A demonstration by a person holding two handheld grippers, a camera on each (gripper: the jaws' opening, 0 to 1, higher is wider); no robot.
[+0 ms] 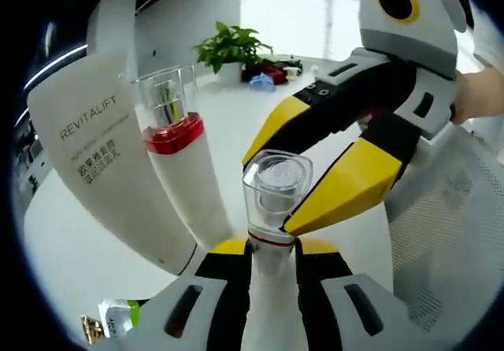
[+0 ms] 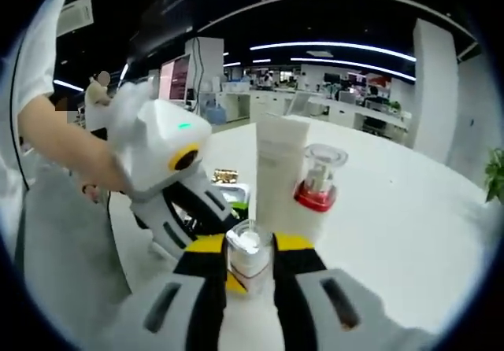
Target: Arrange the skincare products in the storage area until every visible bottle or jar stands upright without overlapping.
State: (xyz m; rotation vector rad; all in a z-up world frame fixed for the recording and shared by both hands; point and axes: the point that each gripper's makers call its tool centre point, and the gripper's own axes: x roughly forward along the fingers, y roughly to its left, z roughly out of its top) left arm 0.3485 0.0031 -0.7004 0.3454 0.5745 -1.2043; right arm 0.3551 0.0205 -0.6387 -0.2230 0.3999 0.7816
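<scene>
A white bottle with a clear cap (image 1: 274,179) rises between my left gripper's (image 1: 272,249) yellow-tipped jaws, which are shut on its neck. My right gripper (image 1: 266,195) reaches in from the right, its yellow jaws closed against the same clear cap. In the right gripper view that cap (image 2: 250,250) sits between my right gripper's (image 2: 250,249) jaws, with the left gripper (image 2: 213,209) coming in from the left. Behind stand a tall white REVITALIFT tube (image 1: 102,154) (image 2: 279,170) and a white bottle with a red band and clear cap (image 1: 177,154) (image 2: 319,182), both upright on the table.
The white table (image 2: 402,233) stretches to the right. A potted plant (image 1: 228,48) and small red and blue items (image 1: 268,74) sit at its far side. Snack packets (image 1: 114,319) (image 2: 224,179) lie near the tube. A person's arm (image 2: 63,146) holds the left gripper.
</scene>
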